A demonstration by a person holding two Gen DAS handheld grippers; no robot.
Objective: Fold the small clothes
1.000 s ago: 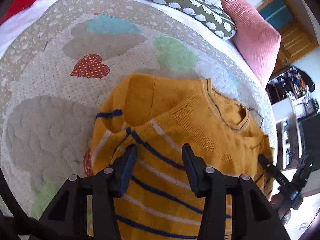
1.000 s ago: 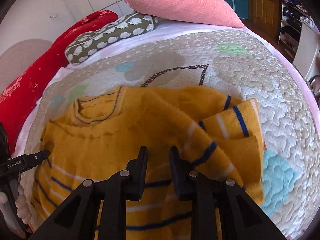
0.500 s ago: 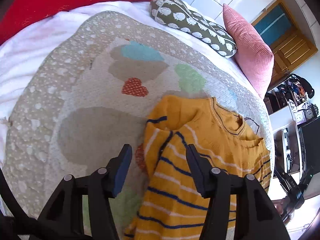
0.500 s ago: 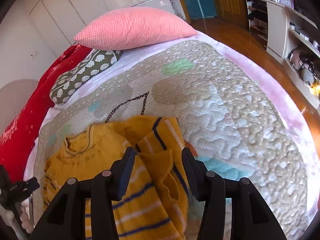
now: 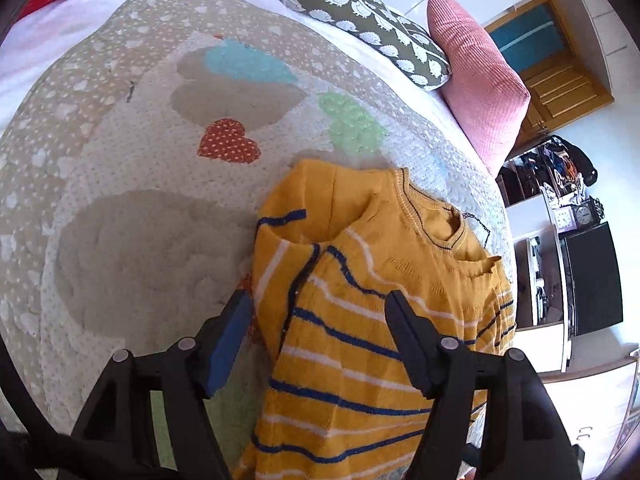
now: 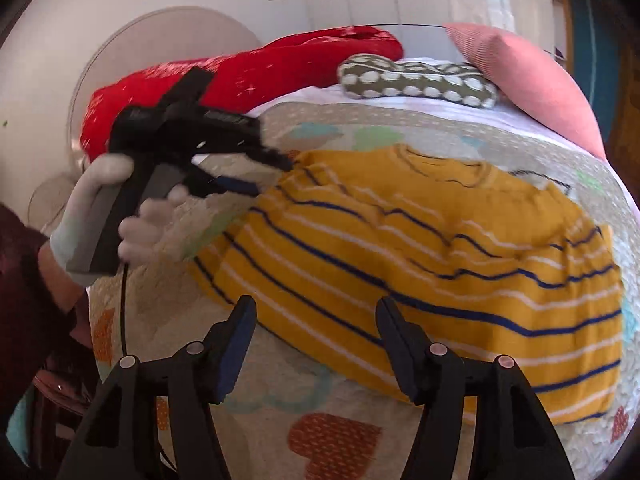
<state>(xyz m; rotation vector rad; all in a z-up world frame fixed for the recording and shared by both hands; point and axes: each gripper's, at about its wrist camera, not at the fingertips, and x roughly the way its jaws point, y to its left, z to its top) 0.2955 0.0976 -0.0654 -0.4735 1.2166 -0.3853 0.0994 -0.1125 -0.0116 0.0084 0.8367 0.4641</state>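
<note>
A bed (image 5: 36,64) fills both of my views, covered by a quilted blanket (image 5: 132,240) with coloured hearts and cloud shapes. Along the far end lie a red cushion (image 6: 256,76), a pink pillow (image 5: 476,84) and an olive pillow with white spots (image 5: 360,16). On the blanket lies the yellow sweater (image 6: 420,264) with navy and white stripes, collar toward the pillows, both sleeves folded in over the body so that it forms a narrow block; one folded sleeve shows its navy band near the shoulder in my left view. My left gripper (image 5: 316,312) hovers over the sweater's lower left edge, its jaws opening: the right finger is over the striped knit and the left finger over the blanket just beside it, with the sweater's edge below the gap but not pinched. My right gripper (image 6: 312,320) is over the blanket just in front of the sweater's hem, its jaws opening too, nothing clamped between them. From the right view I see my left hand (image 6: 108,208) in a white glove around the black handle of the left gripper, a dark red sleeve (image 6: 24,280) behind it, with that gripper's tips at the sweater's far edge.
</note>
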